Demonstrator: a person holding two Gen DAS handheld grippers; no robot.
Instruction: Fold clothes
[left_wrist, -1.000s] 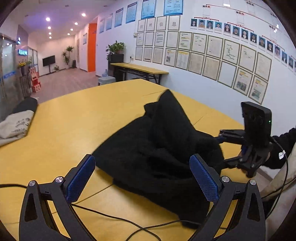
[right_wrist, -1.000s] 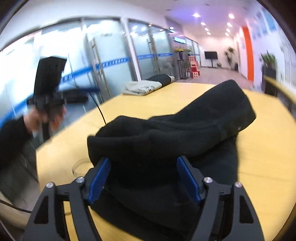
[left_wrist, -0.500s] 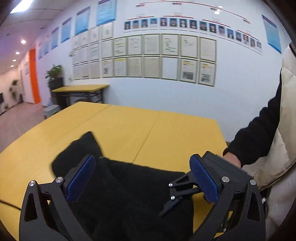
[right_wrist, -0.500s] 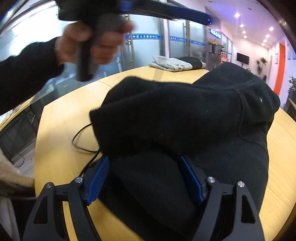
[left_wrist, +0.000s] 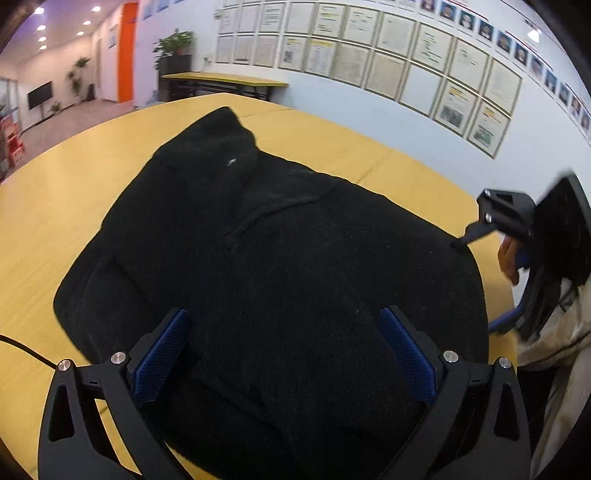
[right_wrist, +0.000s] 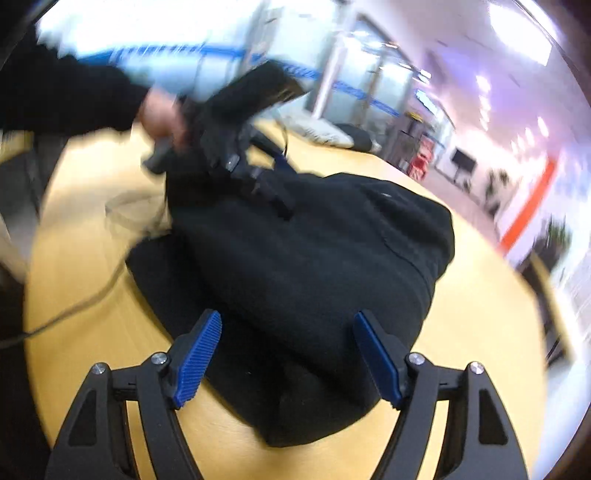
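Half a second on, both hand-held grippers have drawn back and the black hooded sweater (left_wrist: 266, 266) now lies as a thick folded bundle on the yellow counter (left_wrist: 66, 184).

From the left wrist, the left hand-held gripper (left_wrist: 284, 354) hovers over the near edge of the bundle, jaws spread wide and holding nothing. The right hand-held gripper (left_wrist: 495, 218) sits at the sweater's far right edge, blurred.

From the right wrist, the right hand-held gripper (right_wrist: 286, 356) is likewise released, its blue pads (right_wrist: 197, 356) apart above the cloth, while the left one reaches over the far side. A black cable (right_wrist: 74, 306) trails across the counter beside the sweater.

To finish well, I'd press the layers flat and square the edges, keeping clear of that cable.
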